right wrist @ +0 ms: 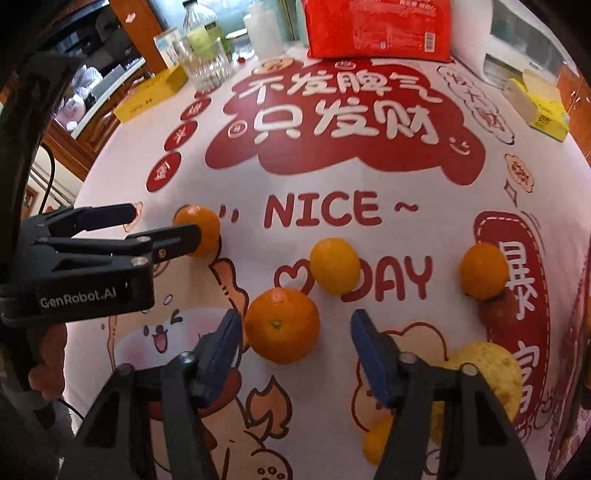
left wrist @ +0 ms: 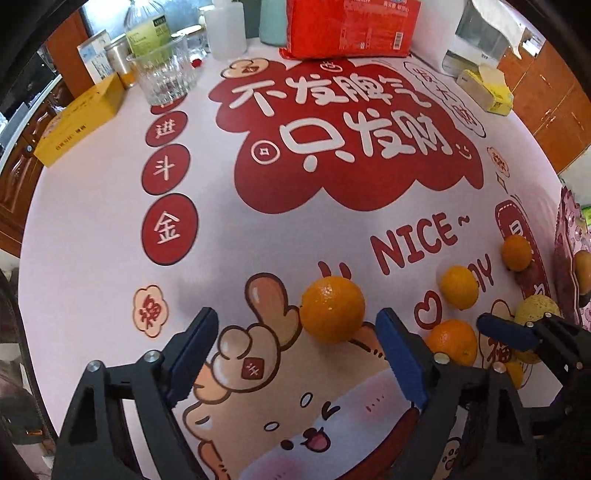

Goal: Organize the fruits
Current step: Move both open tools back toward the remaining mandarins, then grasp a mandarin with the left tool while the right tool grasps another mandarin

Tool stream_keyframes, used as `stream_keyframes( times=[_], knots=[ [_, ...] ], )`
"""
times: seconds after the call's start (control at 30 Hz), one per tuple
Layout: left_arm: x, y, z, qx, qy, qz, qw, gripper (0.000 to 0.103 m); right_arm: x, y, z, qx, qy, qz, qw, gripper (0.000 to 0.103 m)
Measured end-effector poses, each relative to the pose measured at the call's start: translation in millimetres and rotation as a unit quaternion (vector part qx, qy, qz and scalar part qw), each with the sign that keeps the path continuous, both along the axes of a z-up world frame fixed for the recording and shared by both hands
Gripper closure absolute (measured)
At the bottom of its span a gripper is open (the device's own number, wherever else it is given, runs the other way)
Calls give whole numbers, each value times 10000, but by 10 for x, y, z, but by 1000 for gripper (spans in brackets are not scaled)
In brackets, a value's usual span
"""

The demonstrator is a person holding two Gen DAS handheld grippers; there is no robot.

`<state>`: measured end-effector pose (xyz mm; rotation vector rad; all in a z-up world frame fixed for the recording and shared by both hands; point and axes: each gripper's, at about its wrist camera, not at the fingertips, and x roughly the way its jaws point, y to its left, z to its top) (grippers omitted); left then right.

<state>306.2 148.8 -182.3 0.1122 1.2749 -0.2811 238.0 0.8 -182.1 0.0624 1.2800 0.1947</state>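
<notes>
Oranges (right wrist: 282,325) and a pale pear (right wrist: 487,369) lie on a red-printed tablecloth (left wrist: 110,258), just ahead of the grippers; beyond them, a red pack (left wrist: 351,27), a glass (left wrist: 164,72), and yellow boxes (left wrist: 79,120).

Counted in the right wrist view.

- Oranges (right wrist: 282,325): five, spread from 9 to 3 o'clock, with one at 5 o'clock.
- Yellow pear-like fruit (right wrist: 487,373): one, at 4 o'clock.
- Reddish fruit (right wrist: 496,312): one, partly hidden, at 3 o'clock.
- Red package (right wrist: 380,29): one, at 12 o'clock.
- Glass tumbler (right wrist: 207,70): one, at 11 o'clock.
- Bottles (right wrist: 201,33): two are made out.
- Yellow boxes (right wrist: 151,96): two, at 10 and 2 o'clock.
</notes>
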Motion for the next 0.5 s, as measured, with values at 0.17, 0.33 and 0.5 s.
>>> stream_keyframes(
  times=[0.17, 0.33, 0.5],
  knots=[
    [37, -25, -91, -113, 116, -11, 9999, 37, 28, 109, -20, 14, 6, 249, 9997, 57],
    [63, -60, -139, -464, 186, -71, 9987, 68, 33, 151, -18, -58, -39, 357, 9993, 60],
    [4, -124, -101, -400, 8, -168, 9991, 69, 19, 138, -16, -45, -30, 318, 9995, 62]
  ],
)
